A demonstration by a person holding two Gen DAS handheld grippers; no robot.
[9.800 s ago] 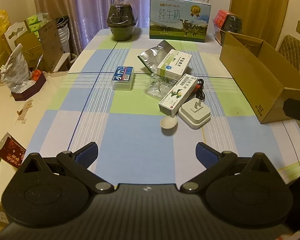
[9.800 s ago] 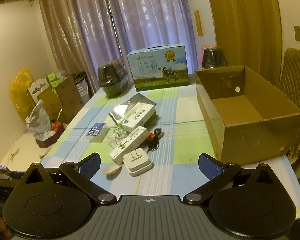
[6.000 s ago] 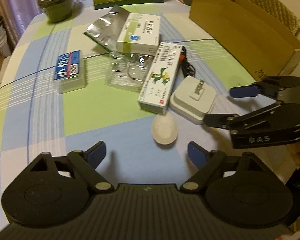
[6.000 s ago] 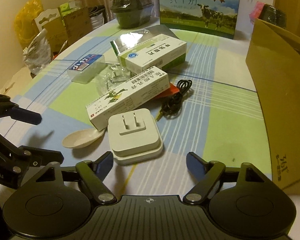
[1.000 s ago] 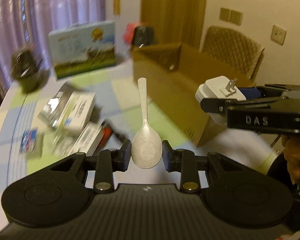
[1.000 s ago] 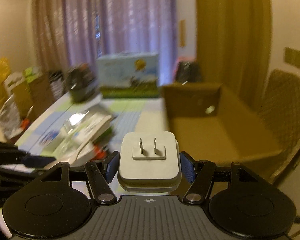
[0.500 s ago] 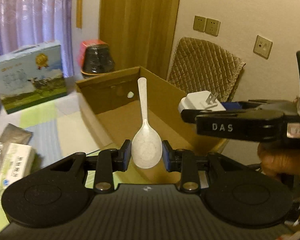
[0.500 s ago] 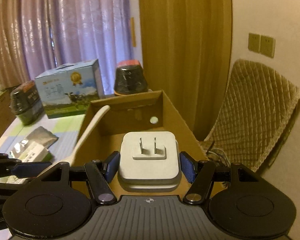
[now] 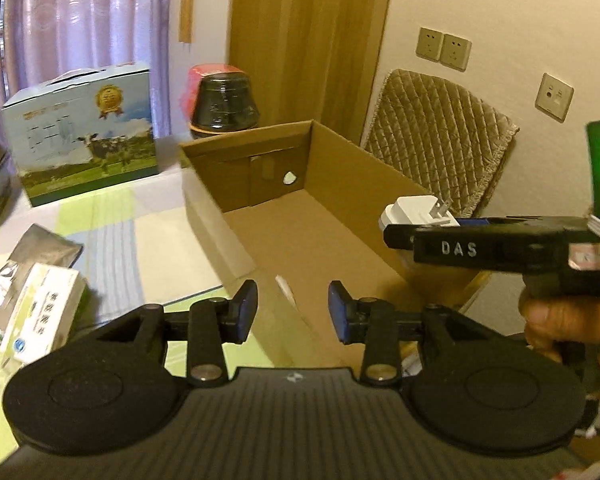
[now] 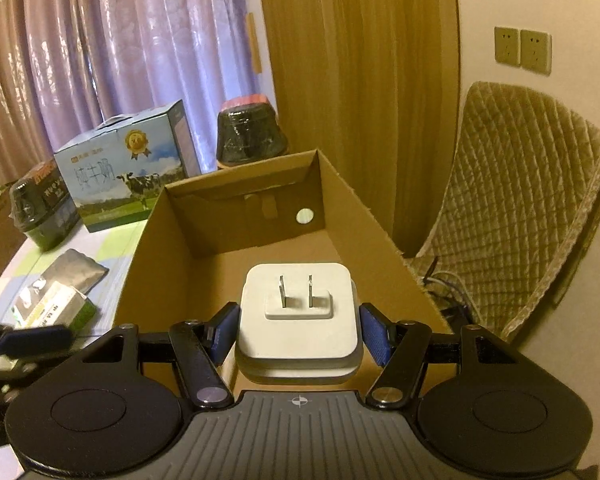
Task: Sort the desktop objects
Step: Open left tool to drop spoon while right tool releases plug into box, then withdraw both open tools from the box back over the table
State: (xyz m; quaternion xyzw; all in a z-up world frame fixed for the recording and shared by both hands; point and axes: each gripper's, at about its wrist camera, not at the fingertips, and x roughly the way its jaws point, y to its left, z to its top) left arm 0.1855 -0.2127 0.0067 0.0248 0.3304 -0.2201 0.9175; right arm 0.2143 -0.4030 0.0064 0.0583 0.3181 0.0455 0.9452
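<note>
1. The right gripper (image 10: 298, 334) pinches a white square plug adapter with two metal prongs (image 10: 298, 312) between its blue pads, held over the open brown cardboard box (image 10: 236, 256); in the left wrist view the same adapter (image 9: 418, 212) sits at 3 o'clock, above the box's right wall.
2. The left gripper (image 9: 293, 308) stands spread with nothing between its fingers; a pale sliver, perhaps the handle of a white plastic spoon (image 9: 285, 289), shows between them inside the box (image 9: 320, 236); it is blurred and mostly hidden.
3. Counted: one cardboard box; one adapter; one blue milk carton printed with a cow (image 10: 128, 172) at 10 o'clock; two dark wrapped pots (image 10: 252, 134) (image 10: 44, 212); one silver foil pouch (image 10: 76, 272); one green-and-white medicine box (image 10: 56, 308).
4. A hand (image 9: 568, 328) grips the right gripper's handle, cut off at the frame edge; the checked tablecloth (image 9: 112, 220) is largely hidden behind the gripper body.
</note>
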